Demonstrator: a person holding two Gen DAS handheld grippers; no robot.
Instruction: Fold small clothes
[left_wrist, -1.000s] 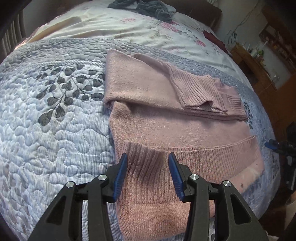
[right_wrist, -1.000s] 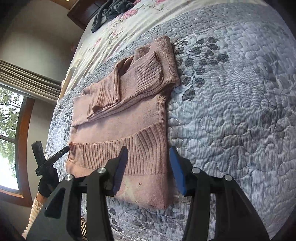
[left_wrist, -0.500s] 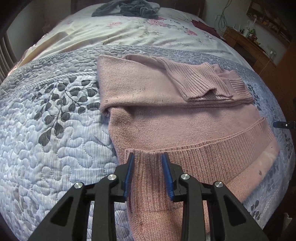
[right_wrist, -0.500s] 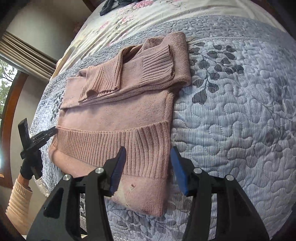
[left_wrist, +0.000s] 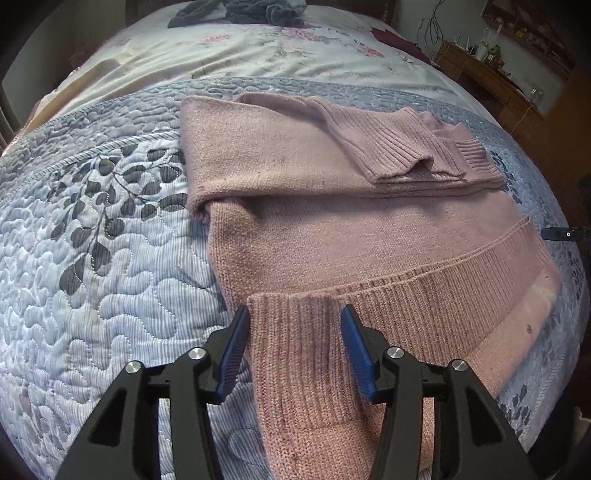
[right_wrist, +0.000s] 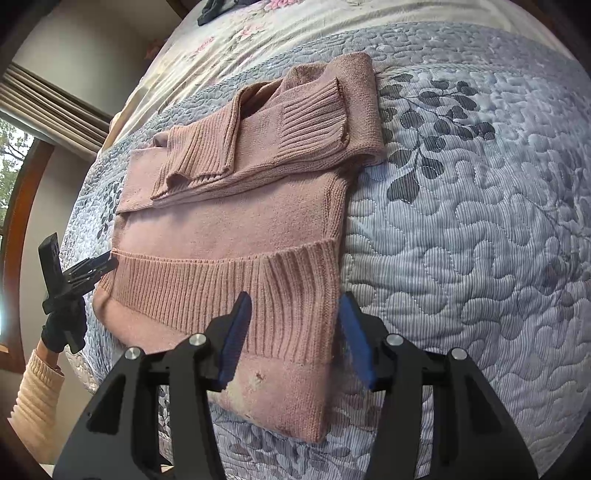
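A pink sweater is lying flat on the grey quilt of a bed, with its sleeves already folded across the chest at the far end and its ribbed hem doubled over at the near edge. The left gripper is hovering over the near left corner of the hem, its jaws standing apart with the knit between them but not pinched. The right gripper is doing the same at the near right corner, jaws likewise apart and straddling the ribbing and the sweater's side edge. Judging by this, the step in hand is taking both near corners so the lower half can be carried over toward the far end. To do it well, each gripper is needing to bite all layers of the doubled hem at matching depth, close fully before lifting, and rise evenly so the fold lands square and the sleeves are not being dragged out of place.
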